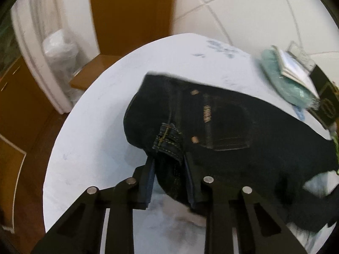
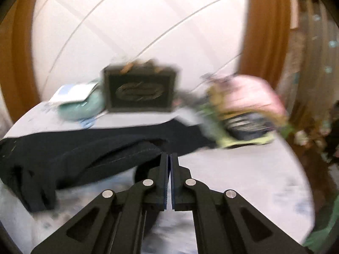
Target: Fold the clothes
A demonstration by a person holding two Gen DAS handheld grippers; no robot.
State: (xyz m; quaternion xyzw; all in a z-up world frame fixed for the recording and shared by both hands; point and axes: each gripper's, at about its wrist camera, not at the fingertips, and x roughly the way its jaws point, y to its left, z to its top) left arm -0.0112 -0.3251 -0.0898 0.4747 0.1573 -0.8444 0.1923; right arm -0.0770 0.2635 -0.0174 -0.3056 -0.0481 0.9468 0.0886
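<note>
The round white table (image 1: 89,127) fills most of both views, its matte top faintly smudged with blue marks. Across it lies the pair of dark jeans (image 1: 233,131), heavy indigo denim with yellow-tan topstitching, two copper rivets and a back pocket facing up; the cloth stretches from the table's centre toward 3 o'clock in the left wrist view, and from 9 o'clock to the centre in the right wrist view.

The left gripper (image 1: 169,169) reaches in from 6 o'clock, level with the tabletop, its black fingers with blue pads clamped around a bunched fold of the waistband at a belt loop. The right gripper (image 2: 170,165) also enters from 6 o'clock, its jaws pressed together; a thin edge of the denim meets the tips, though blur hides whether cloth is pinched between them.

At 12 o'clock in the right wrist view stands a dark rectangular box (image 2: 139,89) with an oval emblem. A heap of pink and green clothes (image 2: 243,110) sits at 2 o'clock. A pale teal bundle (image 2: 82,105) under white papers lies at 10 o'clock.
</note>
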